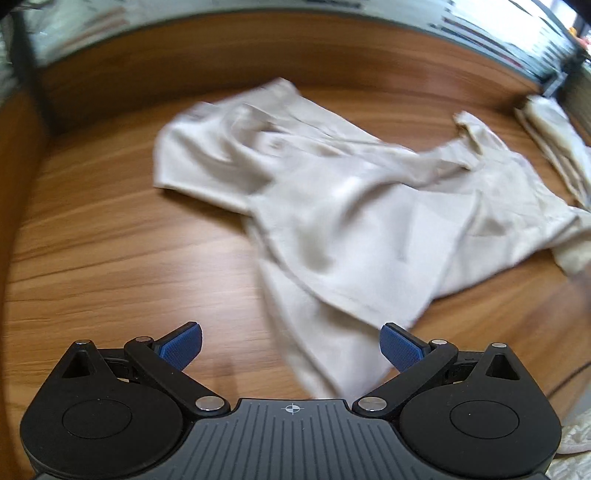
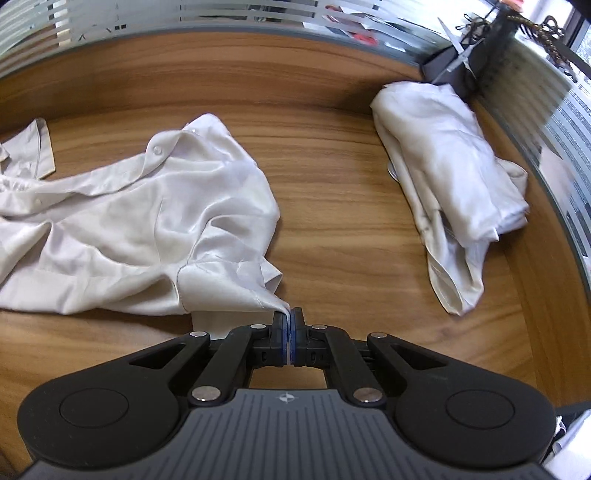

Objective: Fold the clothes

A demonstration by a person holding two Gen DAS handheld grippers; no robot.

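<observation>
A cream satin shirt point(image 1: 332, 206) lies crumpled and spread on the wooden table point(image 1: 110, 258). In the right wrist view the same shirt point(image 2: 140, 229) lies left of centre, buttons showing along its placket. My right gripper point(image 2: 289, 323) is shut on the shirt's near corner, a sleeve or hem edge, low over the table. My left gripper point(image 1: 290, 345) is open and empty, its blue pads point(image 1: 181, 345) wide apart just above the shirt's near edge, which lies between the jaws.
A folded cream garment point(image 2: 450, 184) lies at the table's right side; it also shows in the left wrist view point(image 1: 554, 147). A dark stand with scissors point(image 2: 461, 62) sits in the far right corner. Frosted glass partitions point(image 2: 221, 14) bound the table's far and right edges.
</observation>
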